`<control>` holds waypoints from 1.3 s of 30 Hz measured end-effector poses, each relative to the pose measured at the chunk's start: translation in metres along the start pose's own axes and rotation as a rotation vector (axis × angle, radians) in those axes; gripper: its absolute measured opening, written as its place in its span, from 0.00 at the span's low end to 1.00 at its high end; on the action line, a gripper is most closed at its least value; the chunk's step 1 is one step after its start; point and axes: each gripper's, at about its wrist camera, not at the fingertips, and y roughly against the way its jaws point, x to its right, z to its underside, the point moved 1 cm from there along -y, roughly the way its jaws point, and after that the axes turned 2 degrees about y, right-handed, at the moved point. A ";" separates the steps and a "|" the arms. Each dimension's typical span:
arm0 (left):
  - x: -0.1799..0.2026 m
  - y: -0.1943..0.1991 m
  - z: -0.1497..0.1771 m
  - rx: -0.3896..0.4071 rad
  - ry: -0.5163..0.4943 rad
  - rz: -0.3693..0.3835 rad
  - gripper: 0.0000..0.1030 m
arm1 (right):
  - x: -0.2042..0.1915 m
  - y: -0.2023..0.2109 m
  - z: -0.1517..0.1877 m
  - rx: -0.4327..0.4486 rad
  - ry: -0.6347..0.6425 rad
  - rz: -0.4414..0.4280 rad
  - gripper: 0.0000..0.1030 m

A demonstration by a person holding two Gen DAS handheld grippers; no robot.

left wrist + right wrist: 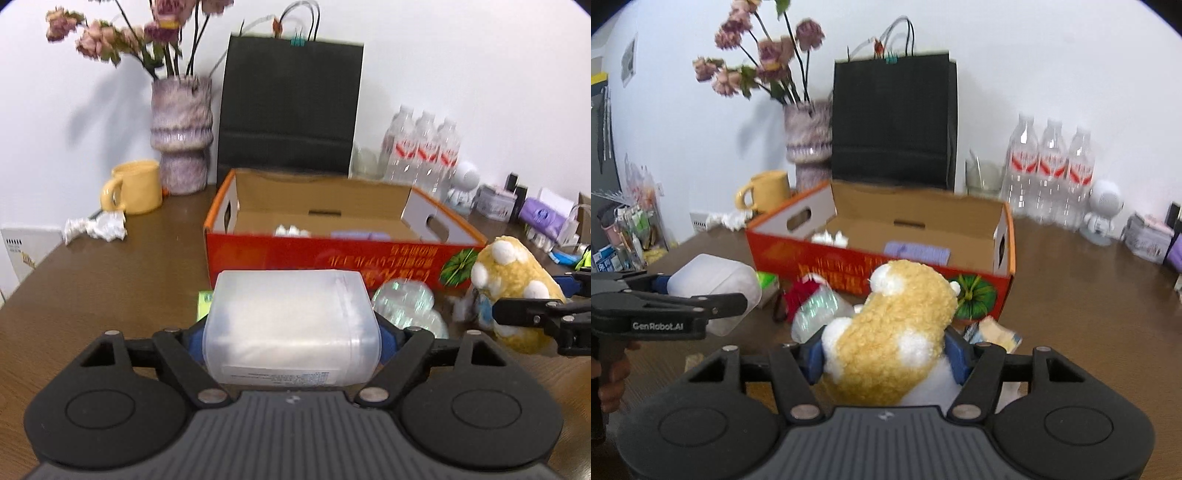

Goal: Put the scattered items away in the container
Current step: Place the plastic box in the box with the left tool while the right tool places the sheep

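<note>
My left gripper (291, 343) is shut on a translucent white plastic tub (291, 325), held above the brown table in front of the open red cardboard box (332, 254). My right gripper (886, 358) is shut on a yellow and white plush toy (894, 328), also just in front of the box (871, 273). The tub (716, 288) and left gripper (701, 306) show at the left of the right wrist view. The plush (513, 291) shows at the right of the left wrist view. Inside the box lie crumpled white paper (831, 238) and a purple pack (919, 253).
On the table before the box lie a crumpled clear plastic cup (816, 314), a red item (799, 295), a green pack (768, 282) and a snack packet (993, 330). Behind stand a vase (183, 136), yellow mug (136, 186), black bag (291, 107), water bottles (1049, 173). Crumpled paper (96, 227) lies left.
</note>
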 end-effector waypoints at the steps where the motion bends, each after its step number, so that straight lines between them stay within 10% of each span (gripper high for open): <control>1: 0.001 0.002 -0.004 0.012 -0.003 0.004 0.81 | -0.001 0.002 -0.003 0.011 0.006 0.004 0.60; 14: 0.011 -0.034 -0.092 0.102 -0.076 0.017 0.81 | 0.010 -0.038 -0.089 0.091 0.044 0.020 0.60; 34: -0.003 -0.183 -0.113 -0.097 -0.043 -0.015 0.82 | 0.034 -0.187 -0.109 -0.075 0.001 0.016 0.62; 37: -0.009 -0.176 -0.113 -0.078 -0.028 -0.027 1.00 | 0.032 -0.183 -0.107 -0.078 0.006 0.028 0.99; 39: -0.012 -0.167 -0.114 -0.043 -0.029 -0.047 1.00 | 0.033 -0.176 -0.106 -0.067 0.004 0.038 1.00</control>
